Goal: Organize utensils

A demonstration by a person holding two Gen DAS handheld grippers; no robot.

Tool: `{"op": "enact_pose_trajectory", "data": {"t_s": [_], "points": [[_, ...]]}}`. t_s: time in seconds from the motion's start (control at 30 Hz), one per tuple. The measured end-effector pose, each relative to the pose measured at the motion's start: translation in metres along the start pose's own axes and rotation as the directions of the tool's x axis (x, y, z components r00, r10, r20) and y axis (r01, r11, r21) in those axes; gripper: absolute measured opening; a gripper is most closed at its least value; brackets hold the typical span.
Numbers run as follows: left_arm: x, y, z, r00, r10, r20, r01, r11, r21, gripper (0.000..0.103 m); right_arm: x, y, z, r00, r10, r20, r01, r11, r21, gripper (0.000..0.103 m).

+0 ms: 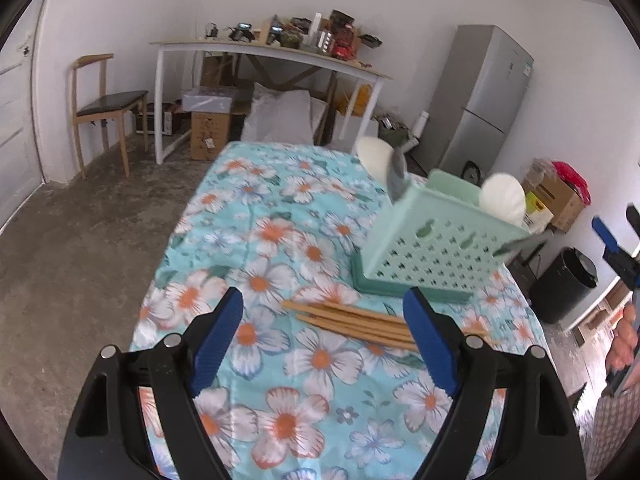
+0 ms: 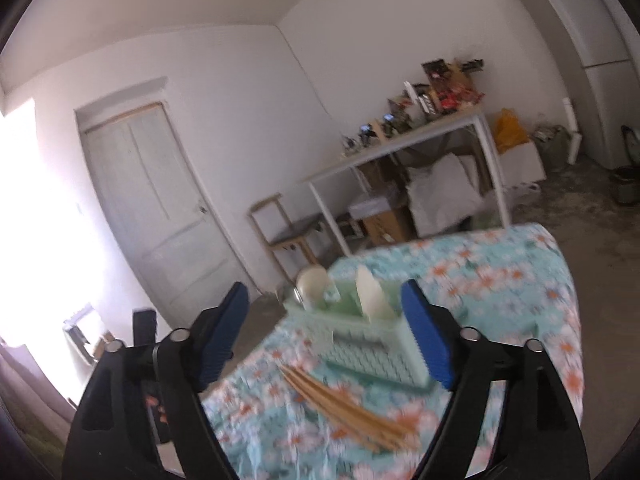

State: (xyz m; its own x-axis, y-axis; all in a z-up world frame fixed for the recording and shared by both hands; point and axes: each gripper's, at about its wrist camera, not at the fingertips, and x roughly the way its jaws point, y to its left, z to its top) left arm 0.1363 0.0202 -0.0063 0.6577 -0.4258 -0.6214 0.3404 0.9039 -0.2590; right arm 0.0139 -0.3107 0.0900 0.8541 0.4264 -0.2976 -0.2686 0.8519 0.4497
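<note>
Several wooden chopsticks lie bundled on the floral tablecloth, just in front of a mint green perforated utensil basket. Two white spoons and a grey utensil stand in the basket. My left gripper hangs open above the cloth, its right finger over the chopsticks' ends, with nothing between the pads. In the blurred right wrist view my right gripper is open and empty, facing the basket with the chopsticks below it. A hand shows at the right edge.
The cloth-covered table ends at the far side and on both flanks. Beyond it stand a wooden chair, a cluttered white desk with boxes beneath, a grey fridge and a black bin. A door is on the left.
</note>
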Motion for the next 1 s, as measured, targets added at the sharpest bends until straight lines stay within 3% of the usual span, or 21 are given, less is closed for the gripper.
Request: {"op": "enact_pose_trajectory", "data": {"t_s": [0.1, 0.23, 0.5, 0.63, 0.87, 1.0], "points": [[0.002, -0.002, -0.005, 1.000, -0.010, -0.024, 0.010, 1.000, -0.005, 0.082, 0.005, 0.012, -0.024, 0.993, -0.101, -0.068, 0.099, 0.995, -0.034, 0.088], [0.006, -0.004, -0.014, 0.998, 0.005, -0.058, -0.006, 1.000, -0.008, 0.083, 0.025, 0.027, -0.056, 0.963, -0.213, -0.166, 0.201, 0.976, -0.087, 0.093], [0.008, -0.009, -0.032, 0.995, 0.030, -0.097, -0.028, 0.999, 0.016, 0.088, 0.061, 0.042, -0.101, 0.872, -0.389, -0.295, 0.350, 0.920, -0.178, 0.095], [0.007, -0.008, -0.037, 0.995, 0.026, -0.092, -0.026, 1.000, 0.004, 0.095, 0.068, 0.047, -0.113, 0.836, -0.458, -0.302, 0.405, 0.886, -0.224, 0.095], [0.006, -0.007, -0.037, 0.997, 0.035, -0.070, -0.036, 0.999, -0.007, 0.097, 0.073, 0.041, -0.118, 0.764, -0.575, -0.292, 0.514, 0.816, -0.263, 0.095], [0.006, -0.008, -0.034, 0.998, 0.039, -0.056, -0.039, 0.999, -0.010, 0.097, 0.070, 0.038, -0.117, 0.748, -0.607, -0.269, 0.545, 0.792, -0.275, 0.095]]}}
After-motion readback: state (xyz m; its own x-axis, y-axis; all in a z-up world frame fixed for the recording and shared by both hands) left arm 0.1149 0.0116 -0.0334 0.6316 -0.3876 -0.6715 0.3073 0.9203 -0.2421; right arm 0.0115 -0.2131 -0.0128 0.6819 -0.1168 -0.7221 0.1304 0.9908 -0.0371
